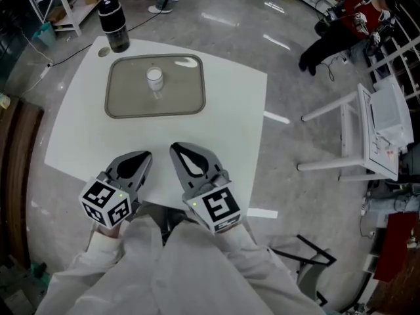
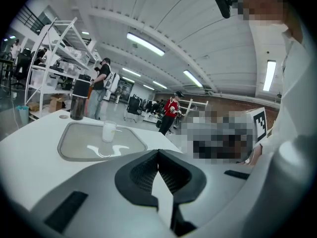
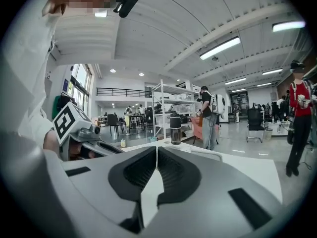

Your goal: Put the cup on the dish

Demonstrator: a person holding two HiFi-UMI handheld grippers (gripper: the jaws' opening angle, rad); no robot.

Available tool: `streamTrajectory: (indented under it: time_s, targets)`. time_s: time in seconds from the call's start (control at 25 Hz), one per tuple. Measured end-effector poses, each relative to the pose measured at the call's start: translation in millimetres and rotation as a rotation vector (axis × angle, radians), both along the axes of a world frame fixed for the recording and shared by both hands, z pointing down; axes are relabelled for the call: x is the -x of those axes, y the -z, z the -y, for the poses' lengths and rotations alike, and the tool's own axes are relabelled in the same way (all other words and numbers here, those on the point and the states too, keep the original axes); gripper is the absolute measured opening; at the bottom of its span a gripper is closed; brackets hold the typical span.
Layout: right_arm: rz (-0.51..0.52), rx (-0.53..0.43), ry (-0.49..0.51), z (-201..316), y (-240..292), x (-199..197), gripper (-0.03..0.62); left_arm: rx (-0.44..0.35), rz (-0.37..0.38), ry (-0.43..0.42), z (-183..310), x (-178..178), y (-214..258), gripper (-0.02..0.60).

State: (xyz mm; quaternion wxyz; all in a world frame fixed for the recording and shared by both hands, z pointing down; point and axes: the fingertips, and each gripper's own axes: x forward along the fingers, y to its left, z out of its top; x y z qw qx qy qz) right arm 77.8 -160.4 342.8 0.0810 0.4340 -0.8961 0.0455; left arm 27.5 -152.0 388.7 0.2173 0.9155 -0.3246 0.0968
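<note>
The jaws of the left gripper point(image 1: 141, 157) are seen pressed together in the left gripper view, tip against tip, with nothing between them. The jaws of the right gripper point(image 1: 178, 149) are likewise closed on each other and empty in the right gripper view. Both grippers are held side by side over the near edge of the white square worktop point(image 1: 226, 110), close to each other, their tips pointed toward the far side. Each is carried on a hand in a white sleeve point(image 1: 197, 261), and a cube with black-and-white square markers is borne at the rear of each.

Well apart from both grippers, on the far half of the worktop, a grey-beige rectangular dish with rounded corners and a raised rim point(image 1: 125, 104) is laid flat. The small white translucent cup point(image 1: 155, 79) is stood upright on this dish, just beyond its middle, and is touched by neither gripper. In the left gripper view the cup point(image 2: 109, 131) is seen above and to the left of the closed tips, inside the dish point(image 2: 74, 145).

Beyond the dish, at the far left corner of the worktop, a tall black cylindrical bottle point(image 1: 113, 23) is set upright, with a small pale disc point(image 1: 103, 52) lying just beside it. To the right of the worktop, on the glossy grey floor, a white frame chair point(image 1: 354, 133) is placed. A person in a red top point(image 2: 172, 110) is seen standing in the background.
</note>
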Motion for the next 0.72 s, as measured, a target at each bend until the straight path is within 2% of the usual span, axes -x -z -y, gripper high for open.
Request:
streamTrajectory:
  time_s: [0.4,0.72]
  targets:
    - [-0.061,0.064,0.011,-40.5,-20.4,14.9,0.014,-0.021,-0.005,0.002,-21.6,-2.8,7.2,0.008]
    - [-0.021,0.081,-0.042,-48.1,-10.0,21.8,0.012,-0.029,0.014,-0.013,-33.6,0.1,17.3,0.008]
